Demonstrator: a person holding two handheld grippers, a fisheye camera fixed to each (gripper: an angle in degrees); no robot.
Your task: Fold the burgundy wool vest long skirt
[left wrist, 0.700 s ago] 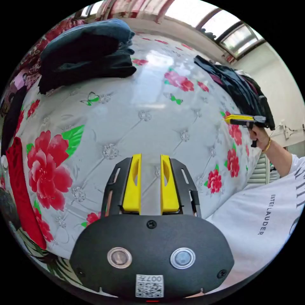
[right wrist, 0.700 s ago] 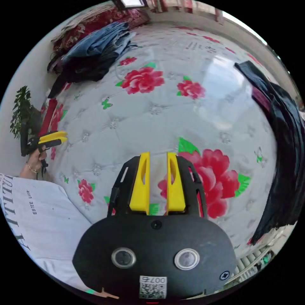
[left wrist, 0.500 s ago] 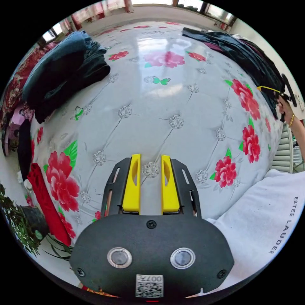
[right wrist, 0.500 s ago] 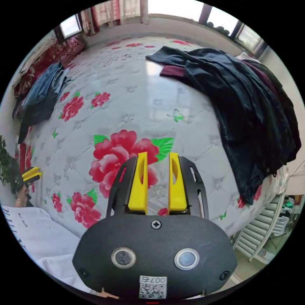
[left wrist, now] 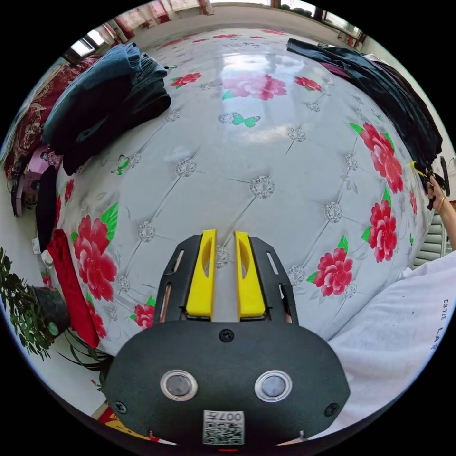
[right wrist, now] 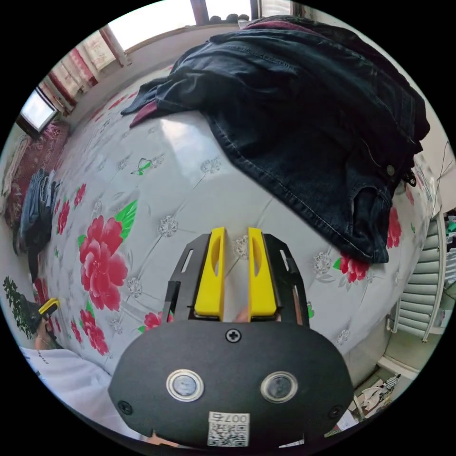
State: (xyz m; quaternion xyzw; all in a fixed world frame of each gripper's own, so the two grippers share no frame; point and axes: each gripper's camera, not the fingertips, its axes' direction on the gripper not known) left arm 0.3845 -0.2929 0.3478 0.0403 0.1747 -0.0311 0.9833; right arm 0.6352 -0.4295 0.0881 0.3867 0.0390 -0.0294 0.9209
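Left gripper (left wrist: 224,235): my nearest thing in the left gripper view; it hangs over the near part of the mattress (left wrist: 266,156), jaws parallel with a narrow gap between them, nothing held, pointing away from me across the bed.

Right gripper (right wrist: 236,232): in the right gripper view I have it over the mattress (right wrist: 190,156) just short of the pile of dark clothes (right wrist: 304,123); jaws released, a slim gap, nothing between them. In the left gripper view I see it small at the right edge (left wrist: 418,169), held by a hand (left wrist: 434,187) right at the end of the pile.

My shirt: the white sleeve (left wrist: 403,313) fills the near right corner of the left gripper view.

Pile of dark clothes: denim on top, its hem edge running diagonally toward the radiator side; the pile lies along the bed's right side (left wrist: 384,85).

Burgundy skirt (right wrist: 145,113): I can make out a burgundy strip poking from under the denim at the pile's far left end, and more burgundy along the top of the pile (right wrist: 285,26); mostly buried, so I cannot tell its long axis or which way it points.

Folded stack (left wrist: 104,99): dark and blue clothes at the bed's far left corner, well apart from the pile.

Red cloth (left wrist: 71,285): hangs at the bed's left edge, beside a potted plant (left wrist: 28,308).
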